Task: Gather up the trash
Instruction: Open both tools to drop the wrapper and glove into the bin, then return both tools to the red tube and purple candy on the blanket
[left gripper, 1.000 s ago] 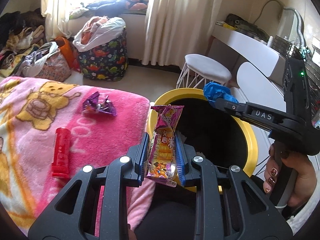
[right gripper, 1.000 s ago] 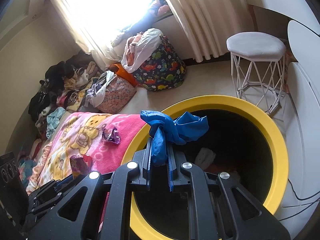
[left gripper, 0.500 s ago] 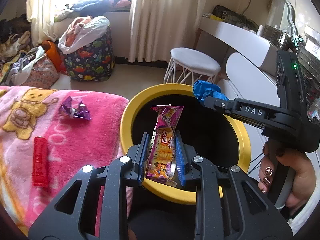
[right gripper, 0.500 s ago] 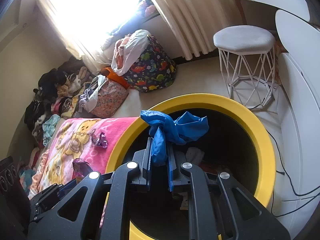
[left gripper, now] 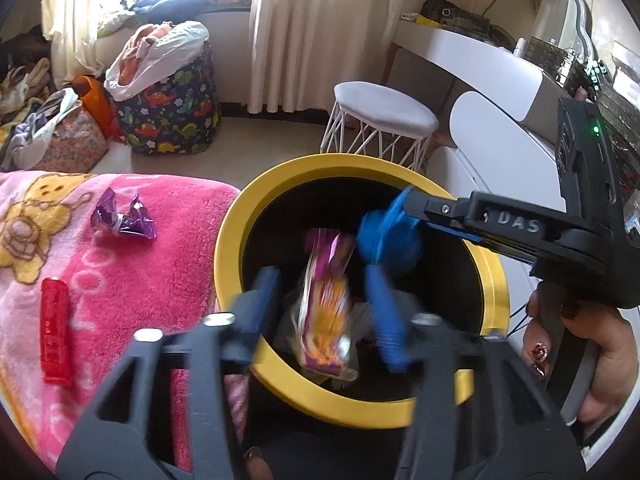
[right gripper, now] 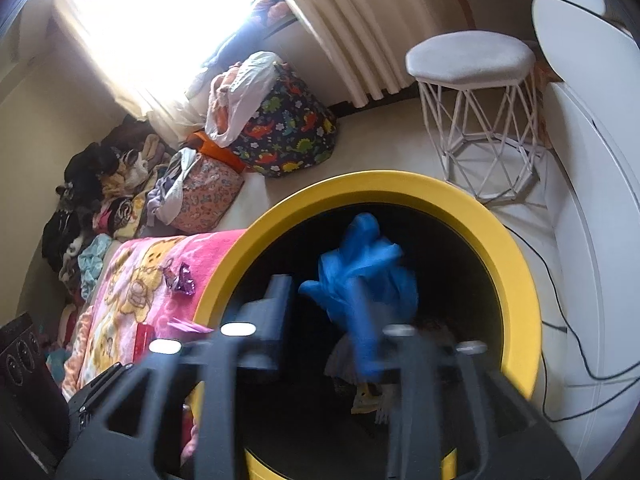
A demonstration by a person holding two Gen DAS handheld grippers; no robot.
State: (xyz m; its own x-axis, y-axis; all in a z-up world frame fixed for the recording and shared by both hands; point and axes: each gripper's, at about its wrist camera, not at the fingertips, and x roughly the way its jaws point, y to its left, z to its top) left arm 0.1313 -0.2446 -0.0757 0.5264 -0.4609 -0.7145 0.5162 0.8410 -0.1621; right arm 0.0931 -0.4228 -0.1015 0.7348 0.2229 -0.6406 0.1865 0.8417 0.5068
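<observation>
Half a second ago both tools were clamped on their loads above the bin; now both have let go. The left hand-held gripper (left gripper: 324,300) stands with its jaws spread wide, and the snack wrapper (left gripper: 326,300) hangs blurred between them, touching neither, apparently dropping into the yellow-rimmed trash bin (left gripper: 228,240). The right hand-held gripper (right gripper: 320,320) is likewise released, its fingers parted, and the blue glove (right gripper: 360,264) is smeared with motion just over the bin's dark mouth (right gripper: 516,264), seemingly falling free. So two pieces look as good as collected, landing on the paper scraps already inside. What remains lies on the pink blanket (left gripper: 168,264) beside the bin: a purple candy wrapper (left gripper: 122,220) and a red tube (left gripper: 56,332), well apart from each other, probably the next pickups.
</observation>
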